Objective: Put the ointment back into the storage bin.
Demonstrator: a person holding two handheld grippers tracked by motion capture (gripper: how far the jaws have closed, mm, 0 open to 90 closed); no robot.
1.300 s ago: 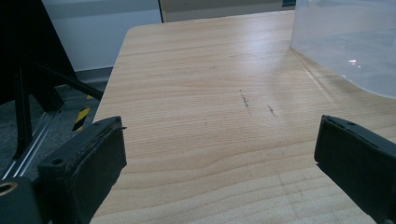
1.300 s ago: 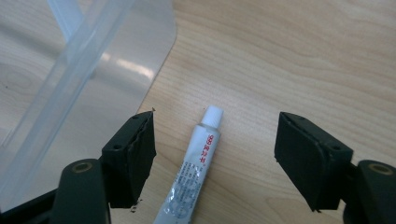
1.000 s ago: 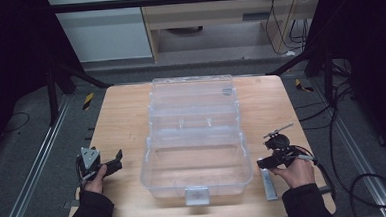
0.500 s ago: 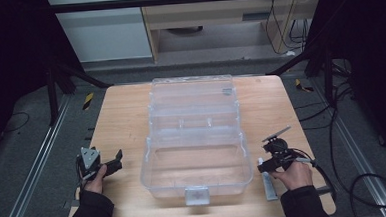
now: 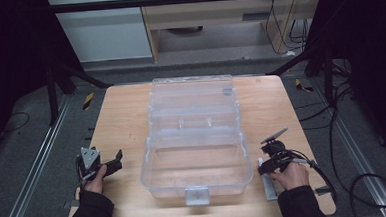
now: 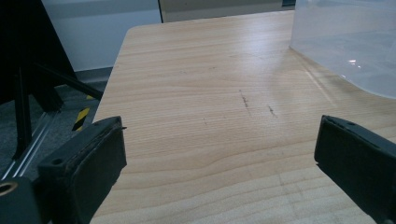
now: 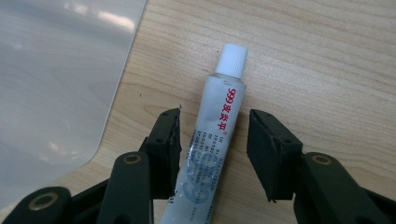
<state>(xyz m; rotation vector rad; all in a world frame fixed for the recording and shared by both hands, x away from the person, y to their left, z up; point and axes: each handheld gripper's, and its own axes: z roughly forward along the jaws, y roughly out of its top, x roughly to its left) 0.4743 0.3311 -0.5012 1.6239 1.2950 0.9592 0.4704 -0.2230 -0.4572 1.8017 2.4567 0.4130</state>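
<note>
Tube (image 7: 215,135): a silvery ointment tube with a white cap and red lettering, lying flat on the table (image 5: 126,117) at its near right corner, just right of the box (image 5: 192,138).

High view. Box: clear plastic, lid thrown back toward the far side, set mid-table, a latch tab on its near wall. Tube (image 5: 268,182): a pale strip beside the box's near right corner, partly under the right hand. Right gripper (image 5: 265,168): held low over the tube, pointing toward the far side, cable trailing off to the right. Left gripper (image 5: 117,158): held near the table's left edge, well apart from the box, jaws toward the box, grey plate on top.

Left gripper view. Left gripper (image 6: 224,158): jaws wide apart, nothing between them but bare wood. Table (image 6: 210,84): light wood grain with a few dark scuffs. Box (image 6: 345,42): a rounded clear corner at upper right, apart from the jaws.

Right gripper view. Right gripper (image 7: 214,149): jaws straddle the tube's body, one on each side, and have just been closing. The left pad sits just beside the tube, perhaps brushing it; the right pad stands off with bare wood showing between. No grip yet; tube rests on the table. Cap points away from the gripper. Box (image 7: 56,84): a clear rounded edge at left, near the tube but not touching.
</note>
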